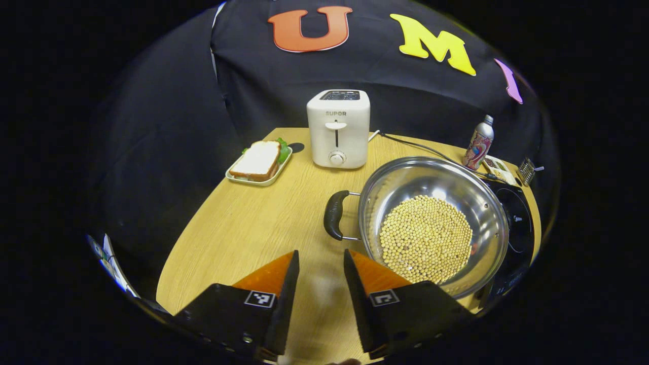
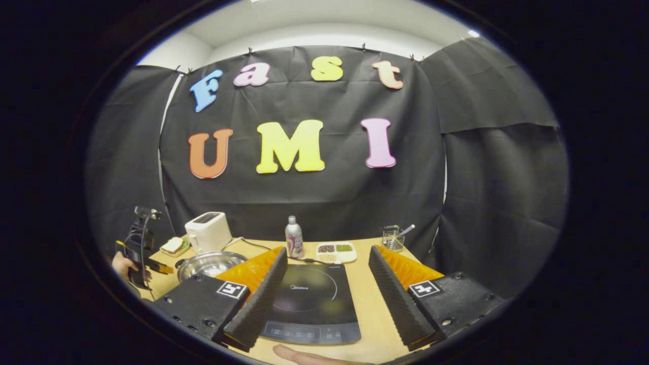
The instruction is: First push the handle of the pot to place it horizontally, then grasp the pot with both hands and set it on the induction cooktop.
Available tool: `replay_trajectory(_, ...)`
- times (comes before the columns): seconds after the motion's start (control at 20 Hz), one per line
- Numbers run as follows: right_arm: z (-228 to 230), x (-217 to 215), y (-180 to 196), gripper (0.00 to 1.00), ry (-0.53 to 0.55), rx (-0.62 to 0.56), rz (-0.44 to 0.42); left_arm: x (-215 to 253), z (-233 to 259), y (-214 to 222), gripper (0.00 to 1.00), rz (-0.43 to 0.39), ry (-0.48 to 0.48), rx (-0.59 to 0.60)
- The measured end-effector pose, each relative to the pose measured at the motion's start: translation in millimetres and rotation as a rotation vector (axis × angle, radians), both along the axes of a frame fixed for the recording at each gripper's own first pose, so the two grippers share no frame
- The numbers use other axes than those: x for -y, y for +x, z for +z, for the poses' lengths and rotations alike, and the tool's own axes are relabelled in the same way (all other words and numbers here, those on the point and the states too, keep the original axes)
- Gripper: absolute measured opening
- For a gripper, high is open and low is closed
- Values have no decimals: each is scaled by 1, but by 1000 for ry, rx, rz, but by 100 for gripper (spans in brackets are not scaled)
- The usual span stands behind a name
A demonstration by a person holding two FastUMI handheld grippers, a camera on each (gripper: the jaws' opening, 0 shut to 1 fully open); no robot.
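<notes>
Left gripper view shows the left gripper (image 1: 320,263) with jaws a little apart and holding nothing, near the black loop handle (image 1: 335,215) of the round steel pot (image 1: 476,203) of pale beans, which overlaps the left edge of the black flat induction cooktop (image 1: 519,225) at the desk's (image 1: 253,223) right side. The right gripper (image 2: 324,263), wide open and empty, hovers over that cooktop. I judge a hard push could spin the pot and spill beans, and a one-sided lift could tip it.

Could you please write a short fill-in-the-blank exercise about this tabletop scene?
1. The pot holds pale ____.
2. Behind the pot's black handle stands a white ____.
3. The sandwich lies on a small ____.
4. The left gripper and right gripper both stand ____.

Missing words: beans; toaster; tray; open
</notes>
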State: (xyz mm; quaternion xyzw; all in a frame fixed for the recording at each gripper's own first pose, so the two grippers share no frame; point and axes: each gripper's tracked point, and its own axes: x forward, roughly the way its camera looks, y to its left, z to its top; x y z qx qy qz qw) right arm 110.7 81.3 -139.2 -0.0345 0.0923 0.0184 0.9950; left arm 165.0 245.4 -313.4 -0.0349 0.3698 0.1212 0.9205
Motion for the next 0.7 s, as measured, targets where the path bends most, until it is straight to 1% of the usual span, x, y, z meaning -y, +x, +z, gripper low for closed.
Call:
replay_trajectory(0.1, -7, -11, 0, 97, -7, -10, 7, 4, 17, -9, 89, -9, 1, 44)
replay_trajectory(0.15, -11, -17, 1, 97, -9, -18, 13, 6, 23, -15, 95, -13, 4, 60)
replay_trajectory(0.25, -18, -27, 3, 97, -16, -34, 22, 10, 39, -25, 96, -30, 20, 98)
replay_trajectory(0.4, -28, -40, 11, 97, -33, -52, 28, 10, 69, -33, 96, -29, 57, 180)
replay_trajectory(0.45, -34, -46, 14, 97, -34, -61, 31, 14, 77, -34, 96, -33, 52, 207)
replay_trajectory(0.5, -38, -52, 18, 100, -33, -69, 39, 17, 84, -35, 96, -35, 49, 231)
replay_trajectory(0.55, -44, -58, 22, 97, -34, -79, 45, 19, 92, -34, 96, -34, 41, 262)
replay_trajectory(0.7, -58, -73, 36, 97, -43, -105, 60, 20, 94, -29, 96, -40, 48, 292)
